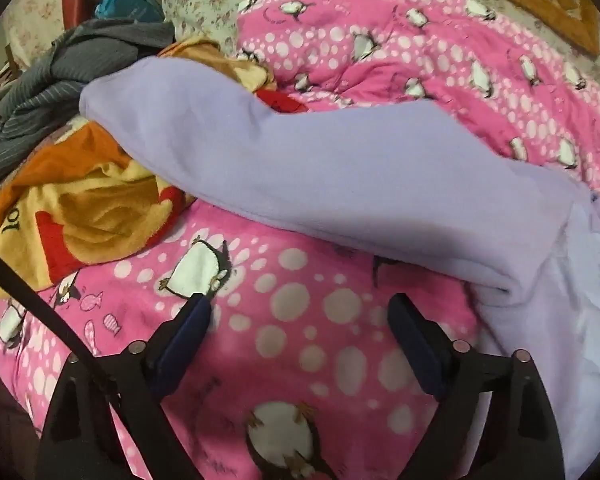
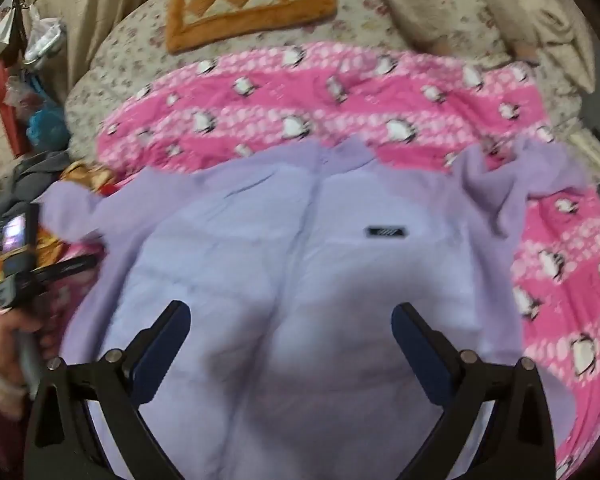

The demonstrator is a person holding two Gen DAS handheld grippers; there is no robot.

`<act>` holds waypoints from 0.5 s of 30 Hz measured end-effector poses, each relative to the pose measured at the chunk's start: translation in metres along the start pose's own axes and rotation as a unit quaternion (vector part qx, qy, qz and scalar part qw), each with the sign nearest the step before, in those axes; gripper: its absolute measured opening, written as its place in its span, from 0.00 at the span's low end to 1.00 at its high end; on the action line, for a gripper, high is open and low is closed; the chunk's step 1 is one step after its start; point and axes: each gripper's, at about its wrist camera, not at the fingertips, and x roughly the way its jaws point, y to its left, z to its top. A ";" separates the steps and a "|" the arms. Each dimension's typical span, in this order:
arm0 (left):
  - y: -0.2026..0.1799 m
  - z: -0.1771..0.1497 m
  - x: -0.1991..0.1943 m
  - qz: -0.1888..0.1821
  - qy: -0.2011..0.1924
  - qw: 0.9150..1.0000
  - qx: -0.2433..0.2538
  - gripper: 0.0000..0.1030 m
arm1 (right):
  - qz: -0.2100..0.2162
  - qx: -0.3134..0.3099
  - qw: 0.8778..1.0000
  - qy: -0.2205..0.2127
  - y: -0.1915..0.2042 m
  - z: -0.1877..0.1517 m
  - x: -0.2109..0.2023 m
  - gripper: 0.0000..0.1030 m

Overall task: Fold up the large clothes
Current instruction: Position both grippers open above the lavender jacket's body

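My right gripper [image 2: 290, 322] hangs tilted down over the lilac jacket [image 2: 300, 248], jaws spread wide and released, nothing between the pads. The jacket lies front-up on the pink penguin blanket [image 2: 560, 240], its centre seam running away from the gap between my jaws toward the collar at the far edge. A small dark chest label [image 2: 385, 232] sits ahead of the jaws and a little toward the right finger. One sleeve reaches out past the left finger, the other is crumpled beyond the right finger. Picture is motion-blurred, so fabric detail is soft. At the far left of this view I see the left gripper's body with a hand [image 2: 8, 344] around its handle. My left gripper [image 1: 300, 308] also stands released, jaws wide, empty, over bare pink blanket. From there the jacket's sleeve [image 1: 300, 168] lies just ahead of the jaws, crossing the view from the upper left down to the right, and the jacket body sits beside the right finger. A yellow-orange towel [image 1: 84, 208] and a grey striped garment [image 1: 60, 80] lie well off beyond the left finger.
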 end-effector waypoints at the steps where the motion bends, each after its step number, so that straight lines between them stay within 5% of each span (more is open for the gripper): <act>1: -0.001 -0.002 -0.004 -0.008 -0.005 1.000 -0.002 0.61 | -0.009 0.007 1.000 0.007 0.009 -0.011 0.025 0.99; 4: -0.012 -0.008 -0.021 -0.029 -0.034 0.999 -0.001 0.61 | 0.021 0.012 0.999 0.049 -0.018 0.009 0.081 0.99; 15: -0.068 -0.036 -0.077 -0.089 -0.084 0.992 0.029 0.60 | 0.009 0.026 0.998 0.048 -0.024 0.002 0.100 0.99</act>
